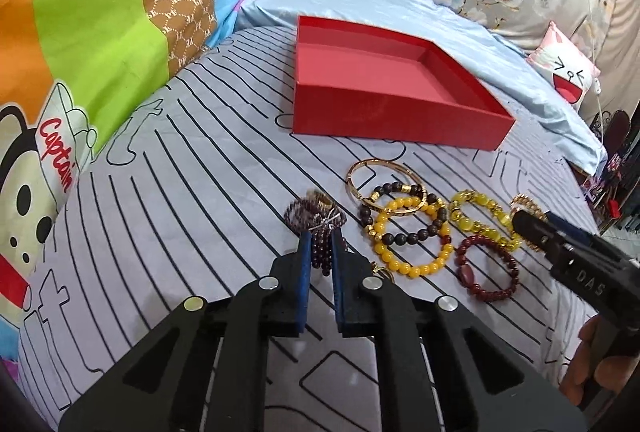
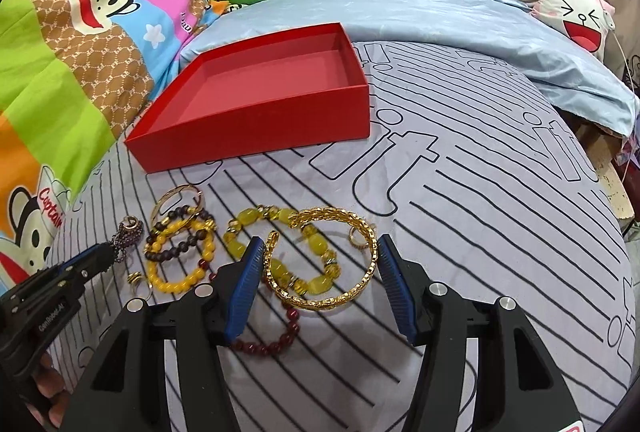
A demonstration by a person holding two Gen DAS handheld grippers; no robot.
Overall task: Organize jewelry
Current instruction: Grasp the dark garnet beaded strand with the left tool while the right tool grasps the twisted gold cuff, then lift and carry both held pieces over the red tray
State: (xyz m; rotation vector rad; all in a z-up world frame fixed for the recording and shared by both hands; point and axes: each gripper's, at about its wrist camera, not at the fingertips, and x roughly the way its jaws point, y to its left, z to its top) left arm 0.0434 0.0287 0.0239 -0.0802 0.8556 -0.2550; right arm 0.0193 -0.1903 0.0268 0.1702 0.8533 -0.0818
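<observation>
Left gripper (image 1: 322, 238) clamping a dark purple beaded bracelet (image 1: 316, 216), pads squeezing its strands. Right gripper (image 2: 320, 246) standing apart, straddling a gold leaf-pattern cuff (image 2: 328, 260) without visibly pressing it; cuff overlapping a pale yellow stone bracelet (image 2: 280, 232). Lying clustered between the two tools on the striped bedsheet (image 2: 480, 216): a yellow bead bracelet (image 1: 408, 236), a dark brown bead bracelet (image 1: 400, 220), a thin gold bangle (image 1: 376, 175), a dark red bead bracelet (image 1: 488, 264). Sitting beyond the cluster, toward the bed's far edge: an open red box (image 1: 400, 115), nothing in it.
</observation>
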